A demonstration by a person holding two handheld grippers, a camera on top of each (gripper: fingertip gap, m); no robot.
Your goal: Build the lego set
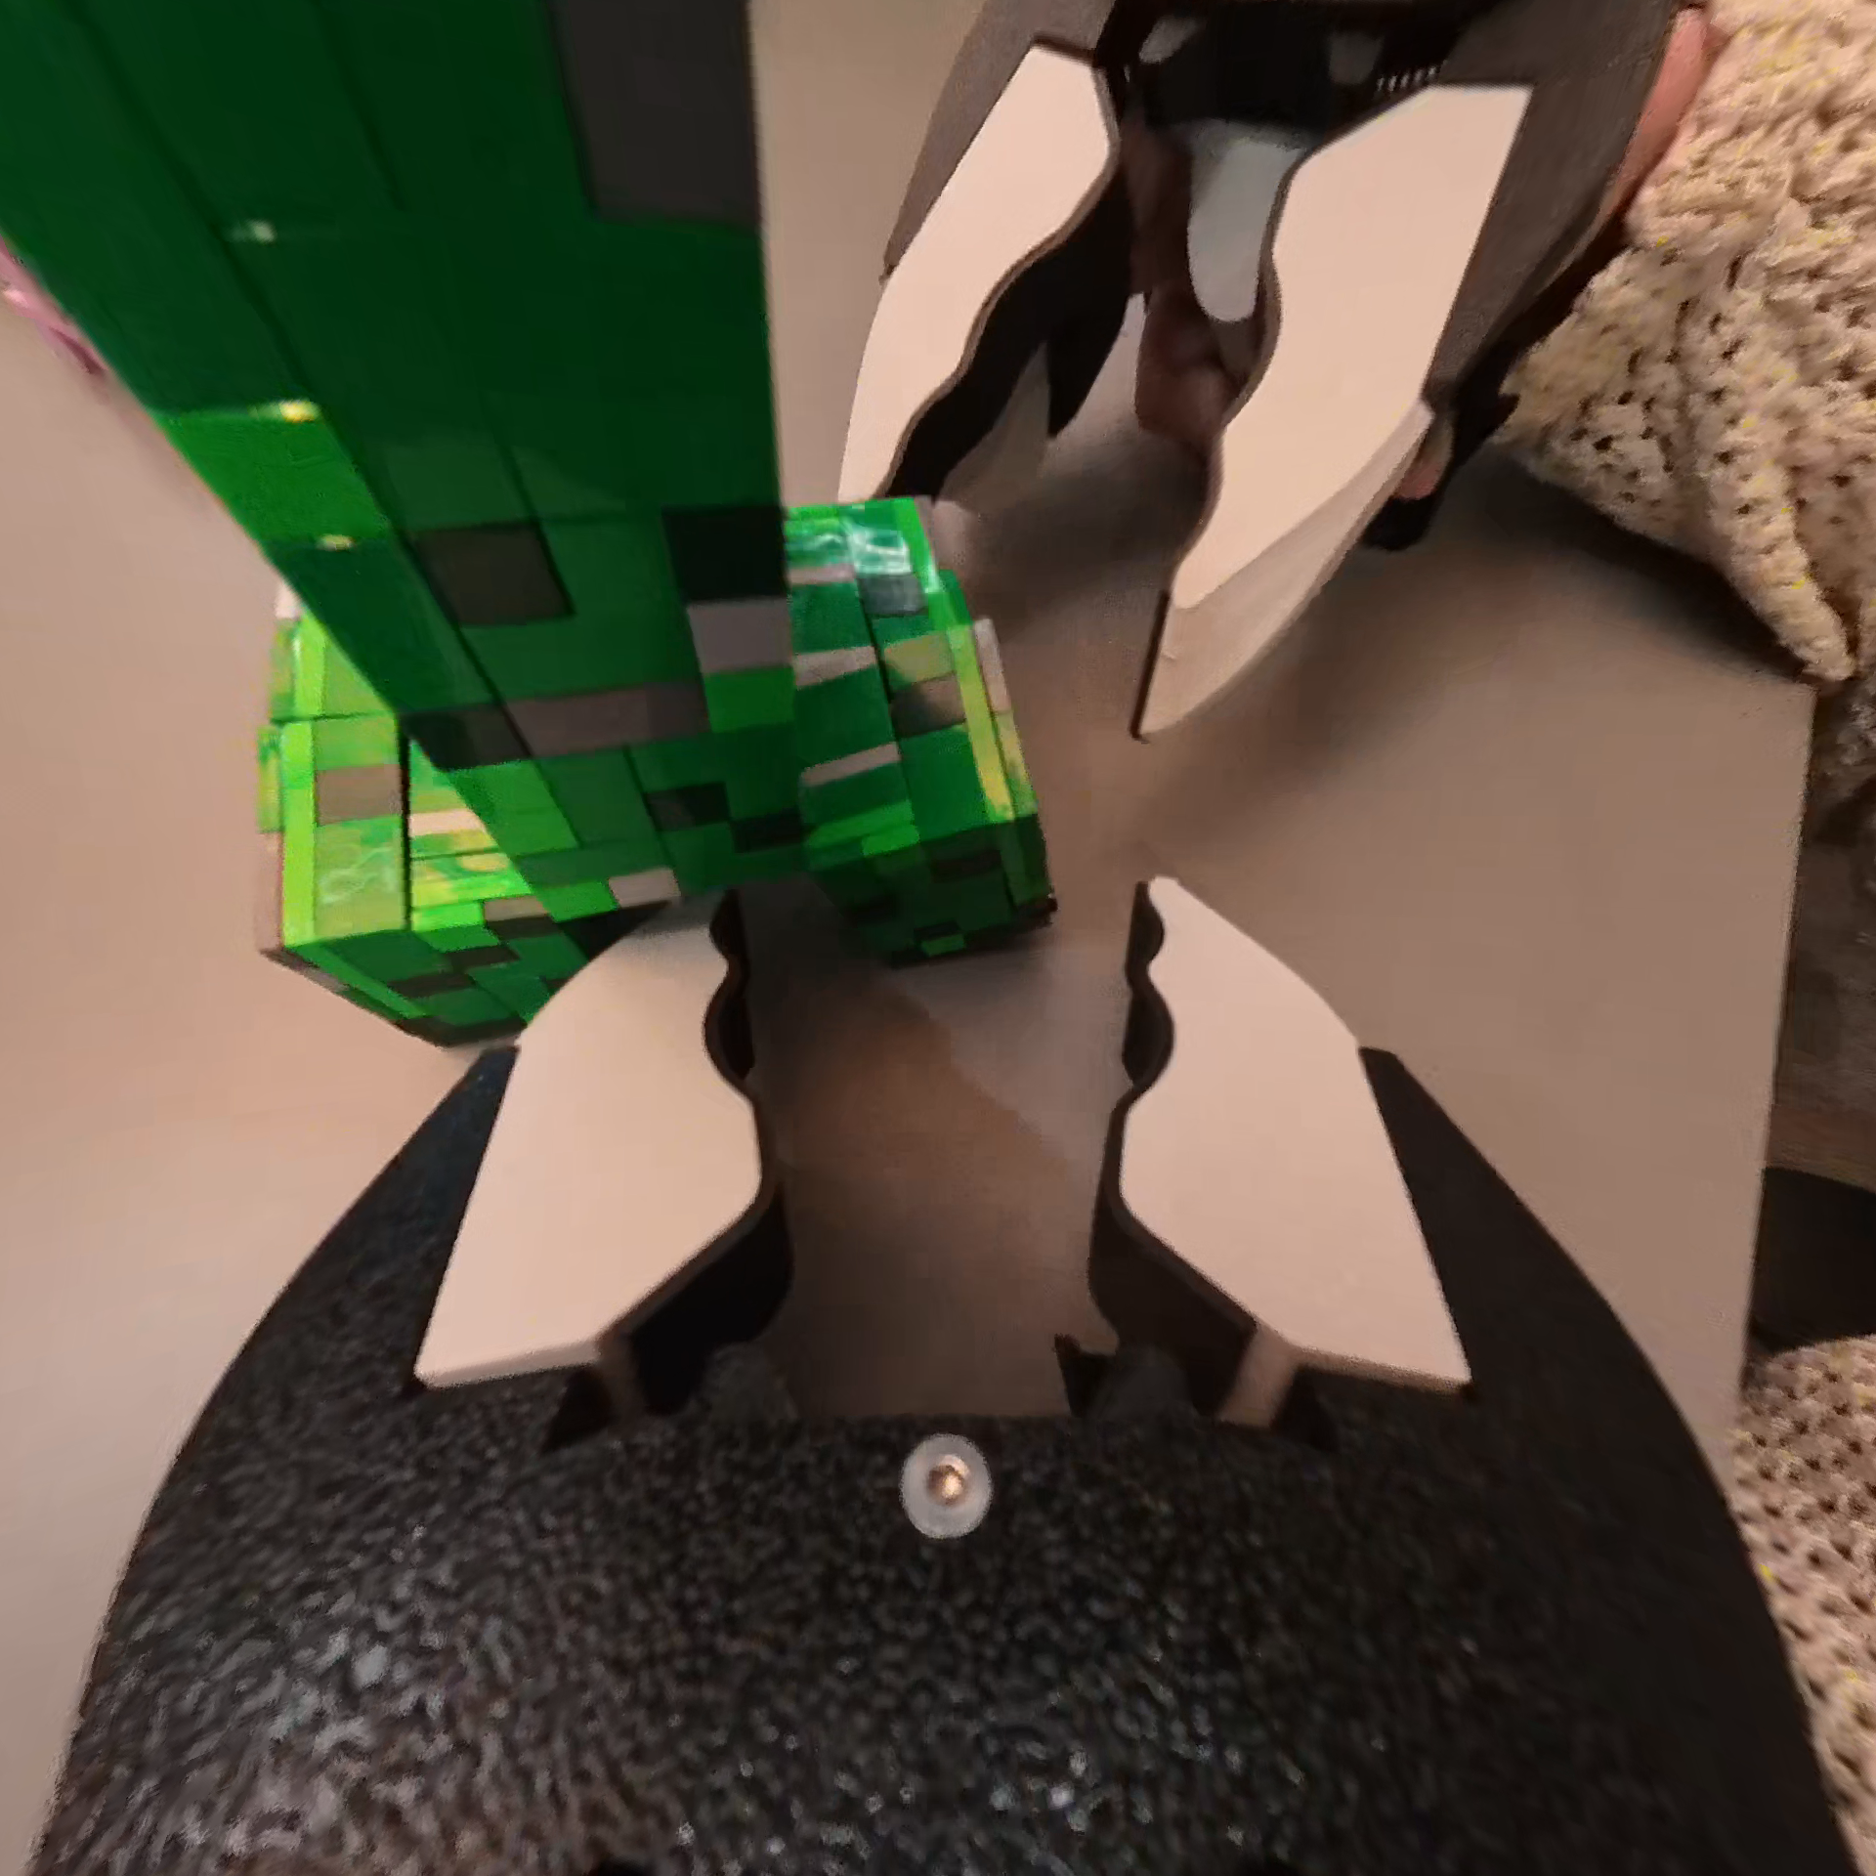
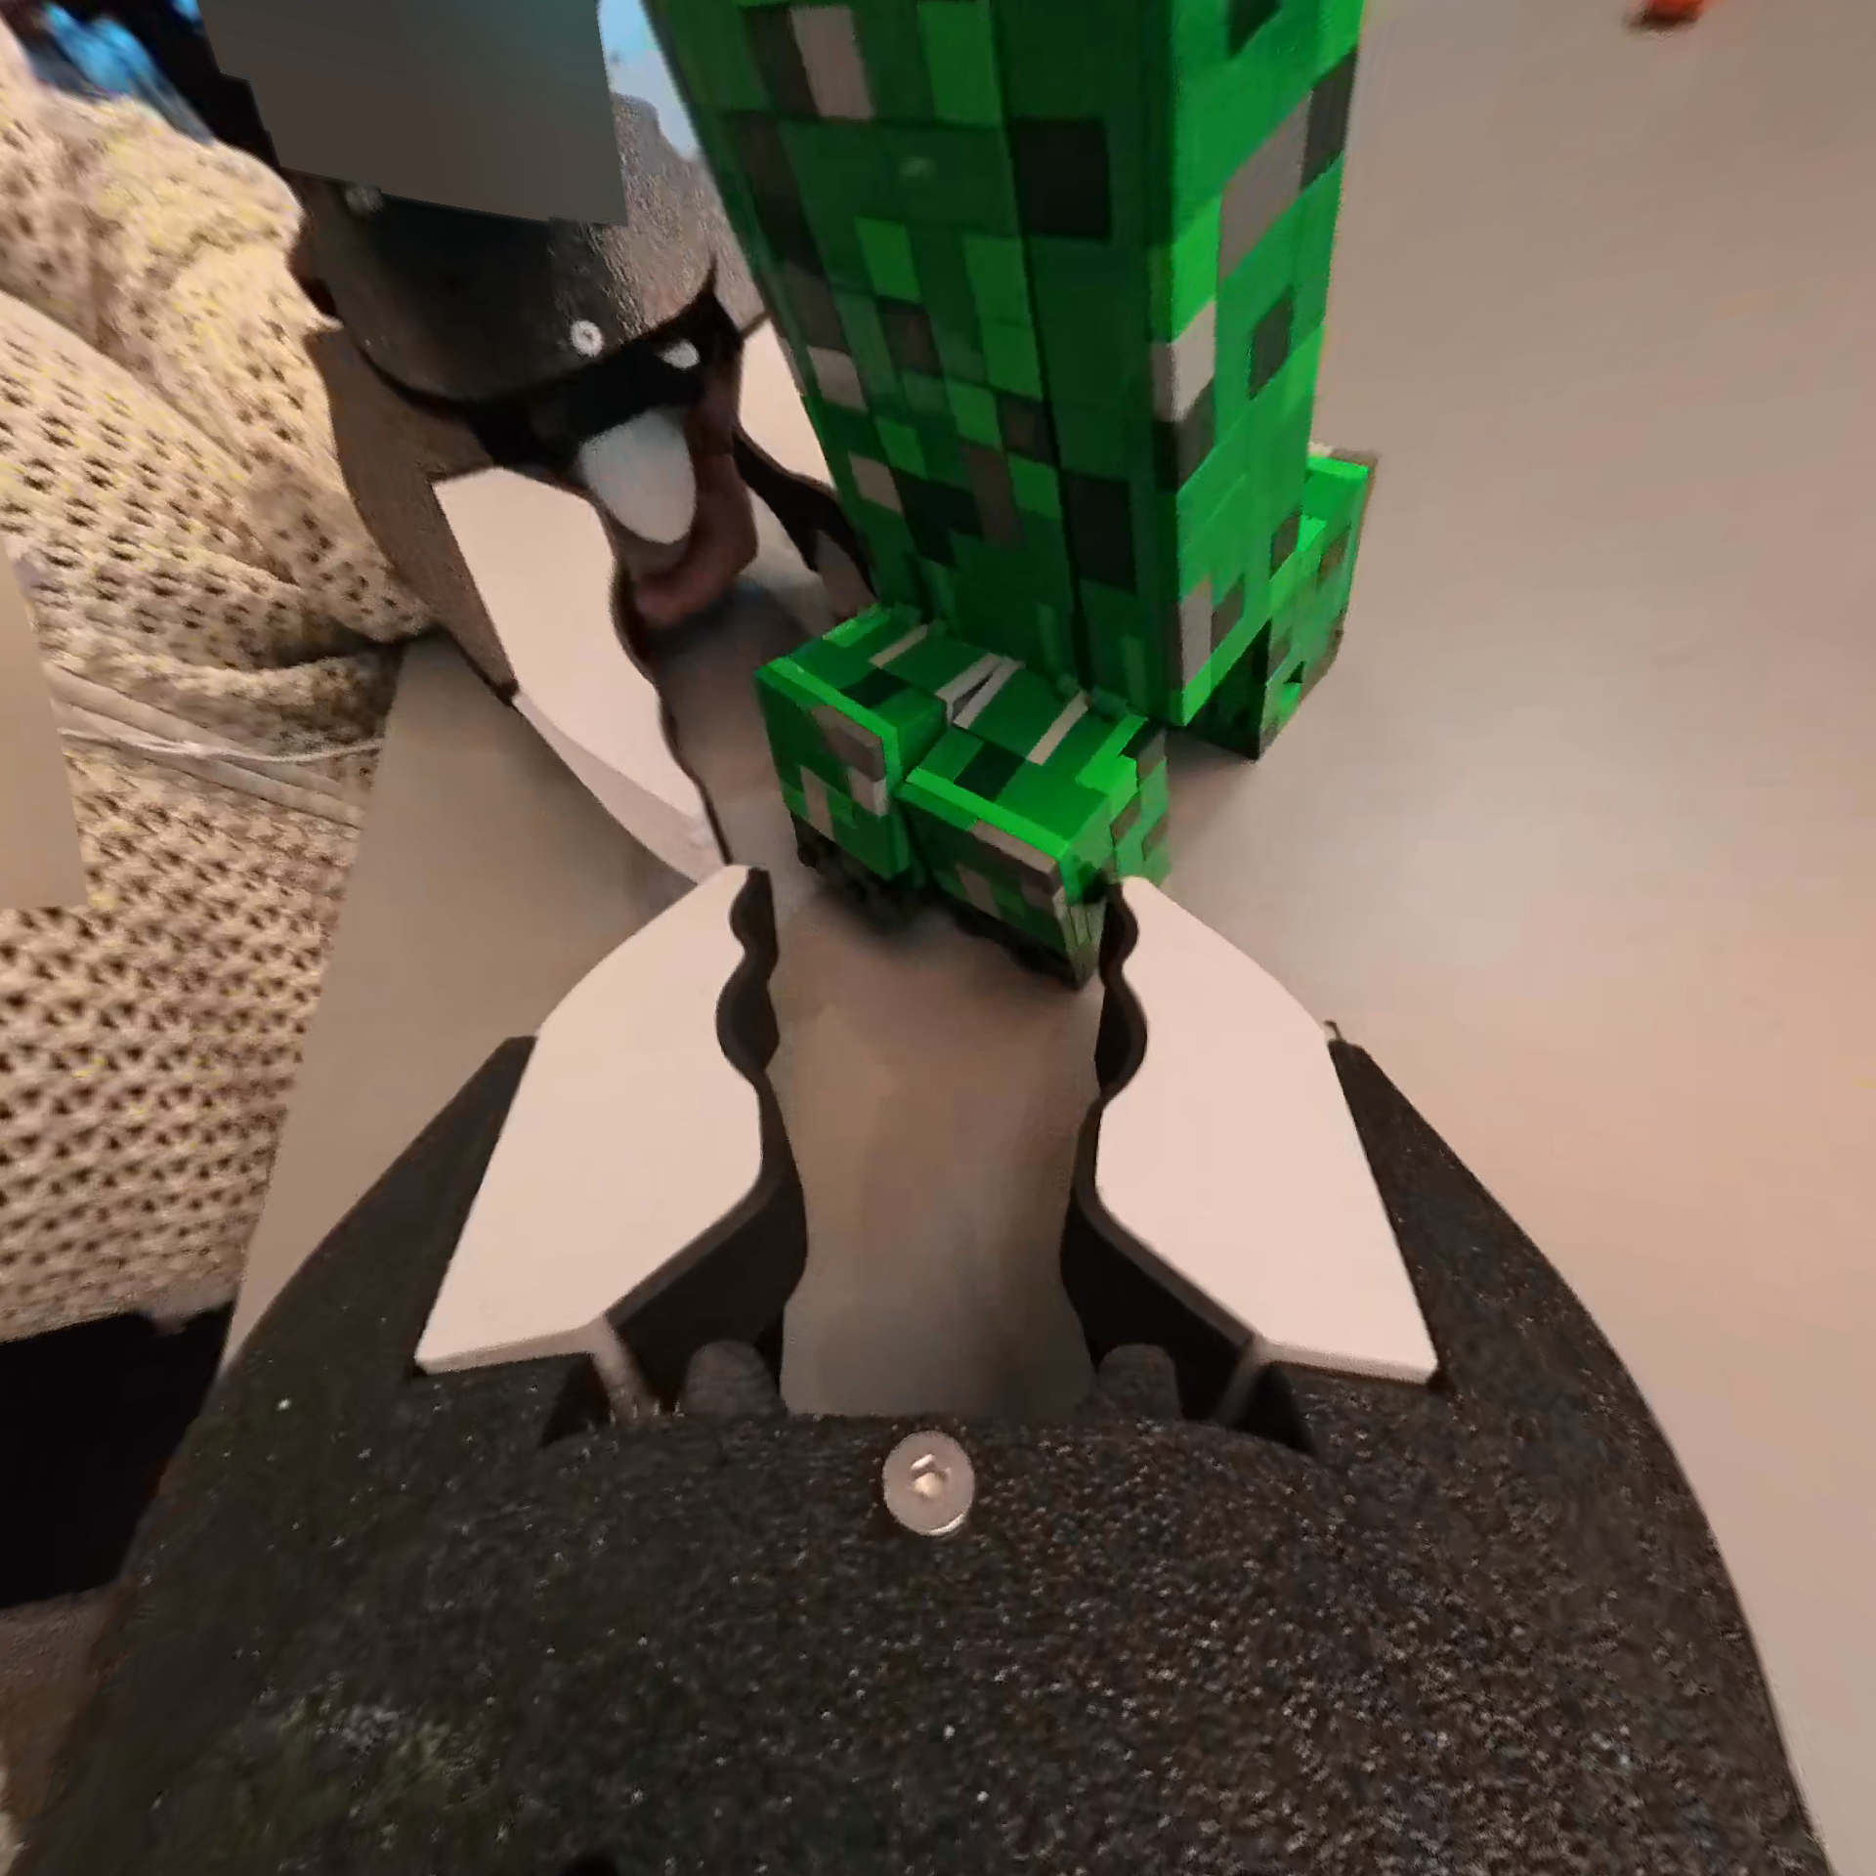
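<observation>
A tall green, grey and black pixel-patterned lego figure [image 1: 568, 629] stands upright on the beige table [image 1: 152, 1117]. Its blocky feet [image 1: 914, 731] are at its base. My left gripper [image 1: 939, 914] is open and empty, with its fingertips just in front of the feet. My right gripper [image 1: 1005, 609] comes in from the far side, open, with one finger beside a foot. In the right wrist view the figure [image 2: 1015, 355] rises ahead. My right gripper [image 2: 939, 893] is open and empty, and a foot [image 2: 975, 792] sits at its right fingertip. One of the left gripper's fingers [image 2: 568, 650] shows at the left.
A cream knitted fabric [image 1: 1675, 406] lies past the table's right edge and shows at the left in the right wrist view [image 2: 152, 609]. A hand [image 1: 1178, 355] holds the far gripper. The table [image 2: 1573, 711] stretches to the right of the figure.
</observation>
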